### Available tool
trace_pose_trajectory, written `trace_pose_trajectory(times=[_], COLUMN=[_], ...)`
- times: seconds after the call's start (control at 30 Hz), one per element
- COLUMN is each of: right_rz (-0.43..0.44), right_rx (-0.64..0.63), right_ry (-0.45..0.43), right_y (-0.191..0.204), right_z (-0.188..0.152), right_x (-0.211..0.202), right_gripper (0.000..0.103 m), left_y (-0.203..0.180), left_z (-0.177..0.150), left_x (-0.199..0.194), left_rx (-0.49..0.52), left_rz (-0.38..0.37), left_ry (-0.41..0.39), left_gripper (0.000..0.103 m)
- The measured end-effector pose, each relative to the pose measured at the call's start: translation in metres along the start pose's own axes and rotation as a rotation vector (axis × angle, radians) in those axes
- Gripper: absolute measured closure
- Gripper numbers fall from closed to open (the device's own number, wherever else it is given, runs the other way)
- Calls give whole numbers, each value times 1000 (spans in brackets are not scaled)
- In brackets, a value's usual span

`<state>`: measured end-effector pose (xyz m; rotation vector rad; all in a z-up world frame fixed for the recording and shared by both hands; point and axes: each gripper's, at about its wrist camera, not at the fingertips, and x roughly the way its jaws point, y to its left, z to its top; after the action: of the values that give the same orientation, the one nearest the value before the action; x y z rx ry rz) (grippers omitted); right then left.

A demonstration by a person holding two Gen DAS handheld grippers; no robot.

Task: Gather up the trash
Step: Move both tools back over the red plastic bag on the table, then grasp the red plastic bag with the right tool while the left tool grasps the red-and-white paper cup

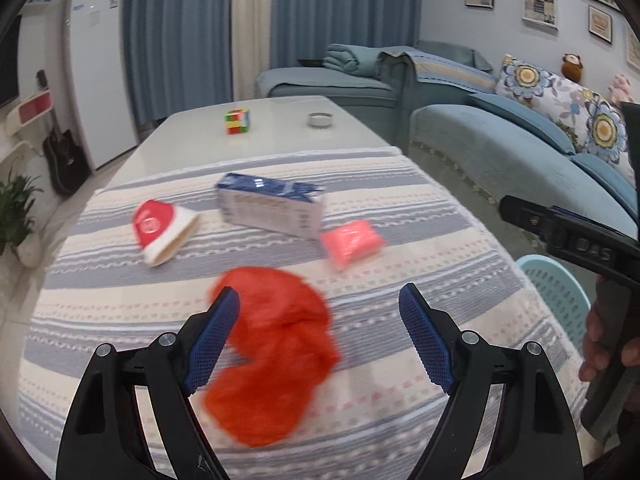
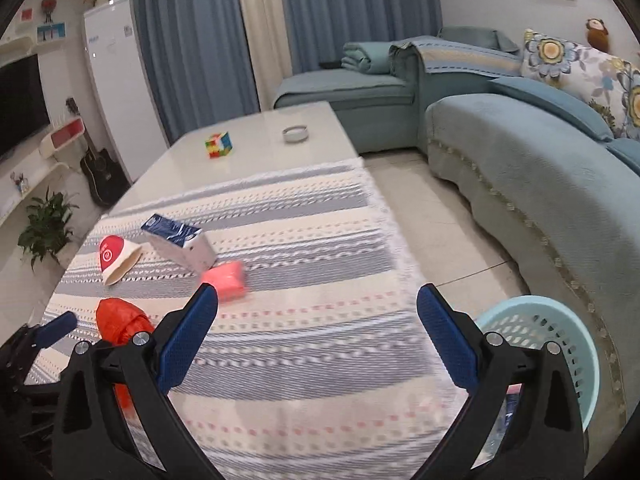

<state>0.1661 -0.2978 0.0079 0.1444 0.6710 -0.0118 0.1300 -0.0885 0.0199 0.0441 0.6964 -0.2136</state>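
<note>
A crumpled red plastic bag (image 1: 272, 352) lies on the striped tablecloth (image 1: 120, 320), between the fingers of my open left gripper (image 1: 318, 312). Beyond it lie a red and white paper cup (image 1: 162, 232) on its side, a blue and white carton (image 1: 272, 210) and a pink packet (image 1: 352, 242). My right gripper (image 2: 318, 308) is open and empty above the cloth (image 2: 320, 360), with the pink packet (image 2: 224, 280), carton (image 2: 180, 244), cup (image 2: 116, 258) and red bag (image 2: 120, 320) to its left. A light blue basket (image 2: 560, 344) stands on the floor at the right.
A Rubik's cube (image 1: 237, 121) and a small round ashtray (image 1: 320, 119) sit on the bare white far end of the table. A blue sofa (image 2: 540, 168) curves along the right. The basket (image 1: 560, 288) is beside the table's right edge. A plant (image 2: 44, 228) stands at the left.
</note>
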Motion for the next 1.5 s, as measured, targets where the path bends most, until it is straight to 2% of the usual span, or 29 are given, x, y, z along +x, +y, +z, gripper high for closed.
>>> trace_pose_trajectory(times=[0.13,0.33,0.4,0.47,0.6,0.73,0.8,0.87,0.93,1.1,1.27,1.5], right_rz=[78,89,163,192,183,183,137,115,90,85,13,-1], right_rx=[-27,-37,-14,9,24,104,127,113,75,-21,-51,-99], right_ry=[35,72,111,145,170,204,225,207,150,86,84,69], right_y=[33,72,78,84,91,92,93,97,104,123,129,130], right_z=[0,-6,-8,-9,-10,-9,-10,-12,-14,-16,-18,-22], right_x=[16,39,50,61,76,91,99,103,98,87,74,58], right_gripper=[8,8,8,8,8,8,8,8,8,8,8,8], left_y=[29,73,81,90,109,130,134,136,136,136,129,112], left_z=[-4,-6,-7,-8,-11,-15,-15,-15,-14,-13,-12,-13], left_x=[-14,-14,-14,-14,-12,-8,-9,-10,-13,-17,-18,-19], left_rx=[3,-133,-137,-143,-182,-233,-230,-217,-209,-229,-206,-151], left_rz=[46,24,39,50,57,59,66,75,76,59,58,49], left_ry=[-34,-31,-35,-40,-32,-15,-18,-26,-36,-40,-39,-34], left_gripper=[23,23,23,23,23,23,23,23,23,23,23,23])
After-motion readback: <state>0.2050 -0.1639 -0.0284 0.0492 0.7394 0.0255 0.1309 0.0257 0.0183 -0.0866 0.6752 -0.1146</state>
